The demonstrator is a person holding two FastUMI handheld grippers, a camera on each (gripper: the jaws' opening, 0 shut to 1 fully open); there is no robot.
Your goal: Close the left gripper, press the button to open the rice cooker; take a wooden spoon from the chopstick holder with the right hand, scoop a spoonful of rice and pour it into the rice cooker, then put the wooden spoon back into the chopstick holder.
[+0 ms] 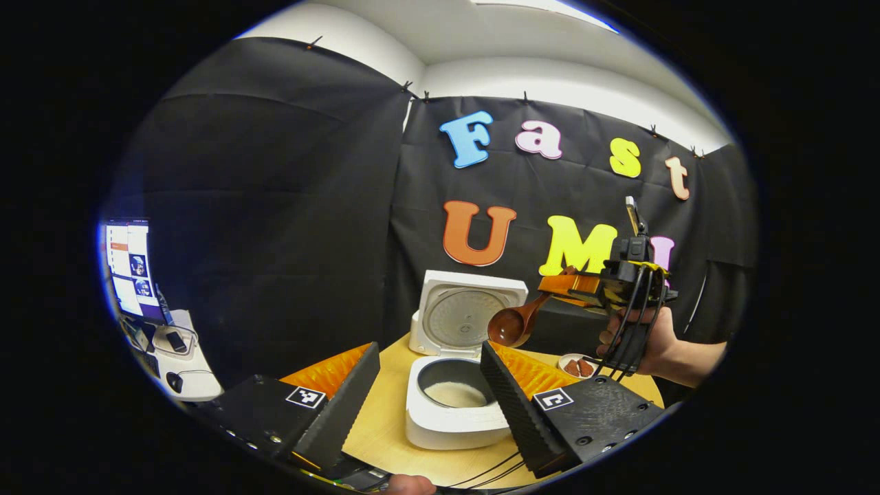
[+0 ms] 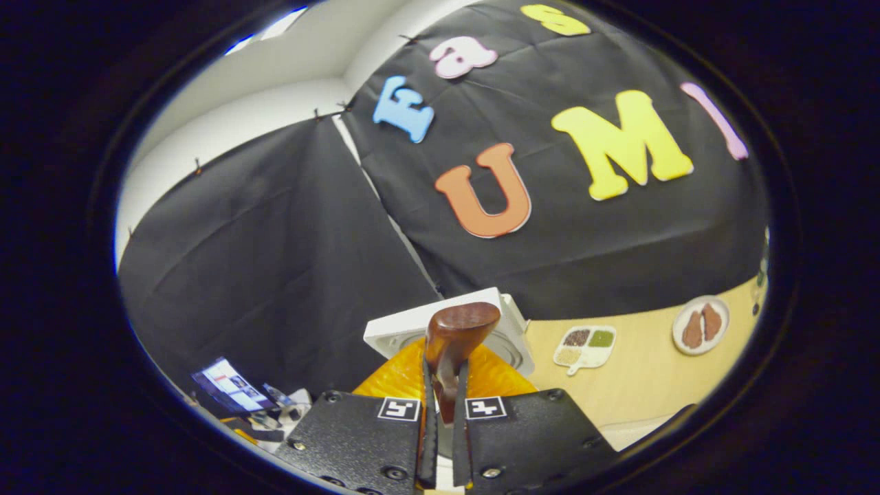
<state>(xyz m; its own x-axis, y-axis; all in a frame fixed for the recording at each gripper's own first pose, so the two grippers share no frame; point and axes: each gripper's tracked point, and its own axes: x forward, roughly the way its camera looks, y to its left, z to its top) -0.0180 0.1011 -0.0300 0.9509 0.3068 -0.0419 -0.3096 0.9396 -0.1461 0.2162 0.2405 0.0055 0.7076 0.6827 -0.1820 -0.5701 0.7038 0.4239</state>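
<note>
The right tongs (image 2: 440, 412) are closed tight on the handle of the dark brown wooden spoon (image 2: 457, 330), whose bowl points forward just past the fingertips. In the left gripper view the same right tongs (image 1: 560, 285), held by a hand (image 1: 650, 344), carry the wooden spoon (image 1: 512, 324) in the air, its bowl hanging above and a little right of the white rice cooker (image 1: 450, 405). The left tongs (image 1: 430, 385) stand wide apart with nothing between them, framing the cooker low over the pale wooden table (image 1: 375, 426).

The cooker's lid (image 1: 467, 309) stands upright and open, and white rice shows in the inner pot. A small white plate with brown pieces (image 1: 576, 366) sits on the table to the right; a divided white dish of grains (image 2: 584, 344) lies nearby in the right gripper view.

The step in hand looks like the pour: whether the spoon carries rice cannot be told. Next, the spoon should probably come over the pot's opening and tip, then go back to the chopstick holder.
</note>
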